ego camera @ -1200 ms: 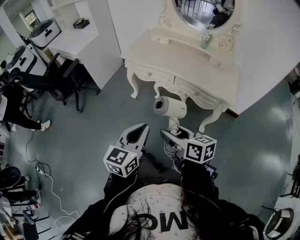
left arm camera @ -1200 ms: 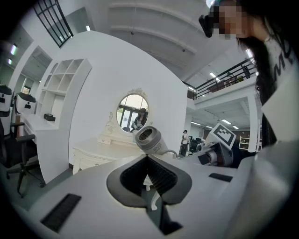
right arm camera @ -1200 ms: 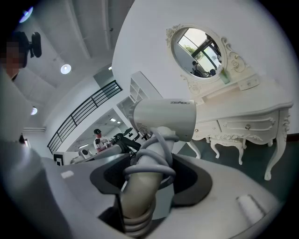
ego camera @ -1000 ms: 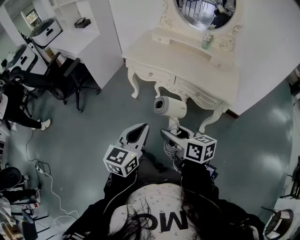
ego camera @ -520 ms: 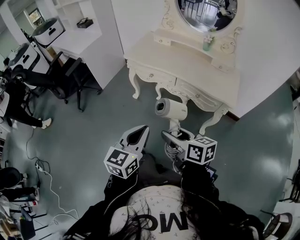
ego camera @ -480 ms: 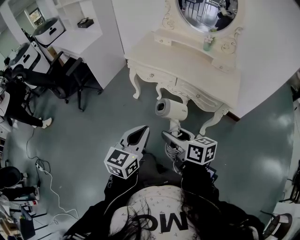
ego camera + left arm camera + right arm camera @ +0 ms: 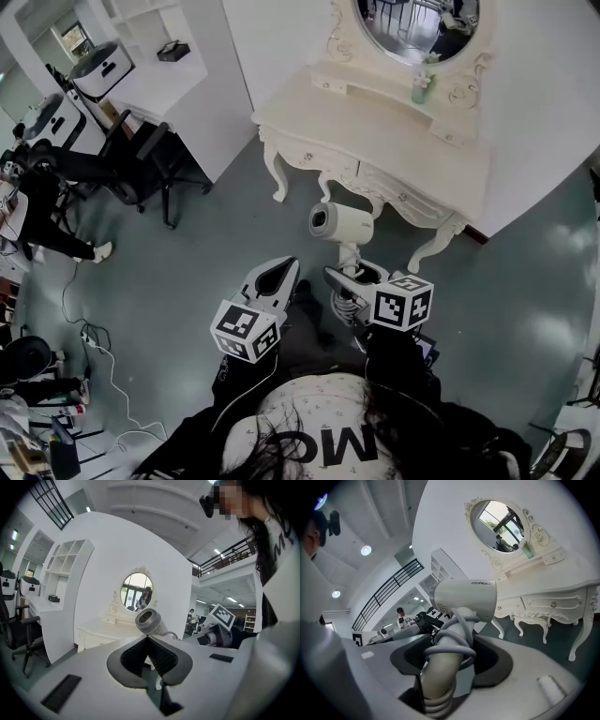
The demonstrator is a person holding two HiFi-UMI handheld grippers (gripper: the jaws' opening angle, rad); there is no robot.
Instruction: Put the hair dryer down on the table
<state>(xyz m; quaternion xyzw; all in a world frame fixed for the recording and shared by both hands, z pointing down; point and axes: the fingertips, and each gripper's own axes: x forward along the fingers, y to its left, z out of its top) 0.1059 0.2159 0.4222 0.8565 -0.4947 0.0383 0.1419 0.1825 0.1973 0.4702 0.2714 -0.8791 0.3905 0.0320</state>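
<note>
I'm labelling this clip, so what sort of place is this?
Probably a studio or lab hall with a mock bedroom corner: a white dressing table with an oval mirror stands close to a black office chair and a plain work desk.

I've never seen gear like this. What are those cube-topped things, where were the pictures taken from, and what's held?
No robot: a person holds a two-jaw gripper in each hand. One picture comes from a camera on the person's head, looking down; the others from cameras on the grippers. The right gripper grips a hair dryer by its cord-wrapped handle. The left gripper is shut, empty. Ahead stands a cream dressing table with an oval mirror and a small green bottle; the dryer isn't on it.
</note>
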